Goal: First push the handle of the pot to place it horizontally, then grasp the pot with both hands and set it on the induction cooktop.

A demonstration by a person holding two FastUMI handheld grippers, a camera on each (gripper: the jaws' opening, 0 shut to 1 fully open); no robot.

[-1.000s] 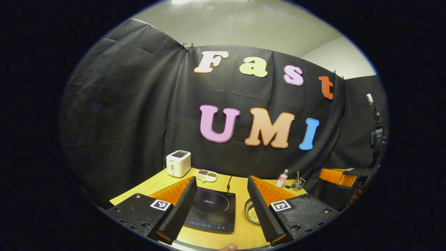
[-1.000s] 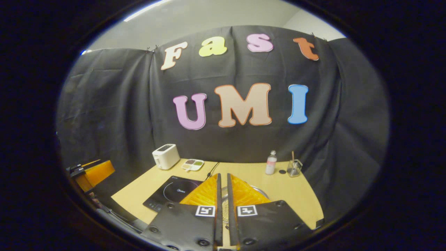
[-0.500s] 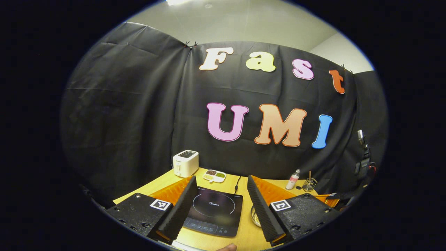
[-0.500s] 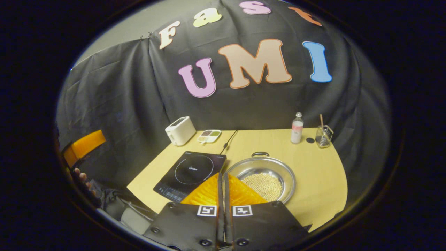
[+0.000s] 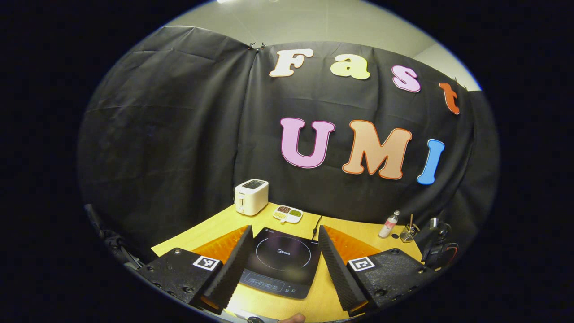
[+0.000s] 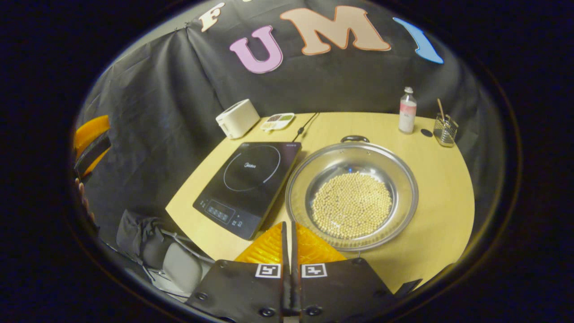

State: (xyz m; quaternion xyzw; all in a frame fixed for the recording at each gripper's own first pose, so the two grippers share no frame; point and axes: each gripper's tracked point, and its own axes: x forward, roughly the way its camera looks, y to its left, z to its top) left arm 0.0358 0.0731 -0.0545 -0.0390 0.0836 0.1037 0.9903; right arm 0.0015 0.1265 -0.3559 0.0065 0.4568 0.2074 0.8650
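Note:
A wide steel pot (image 6: 319,172) holding pale beans (image 6: 352,210) sits on the wooden table, touching the right side of the black induction cooktop (image 6: 249,181). One dark pot handle (image 6: 354,138) points toward the back wall. My right gripper (image 6: 287,223) is shut with nothing between its fingers and hovers above the table's near edge, just short of the pot's near rim. My left gripper (image 5: 284,229) stands open and empty, with the cooktop (image 5: 281,264) framed between its fingers. It also shows at the left edge of the right gripper view as an orange and black shape (image 6: 91,142).
At the back of the table (image 6: 441,179) stand a white toaster (image 6: 236,118), a small divided dish (image 6: 277,121), a bottle (image 6: 407,110) and a glass with sticks (image 6: 445,130). The cooktop's cord (image 6: 305,127) runs to the back. A grey chair (image 6: 179,267) stands below the near left edge.
The right gripper has risen and tipped downward, so the whole pot and cooktop now lie under it. The left gripper's view has drifted a little left and closer to the cooktop.

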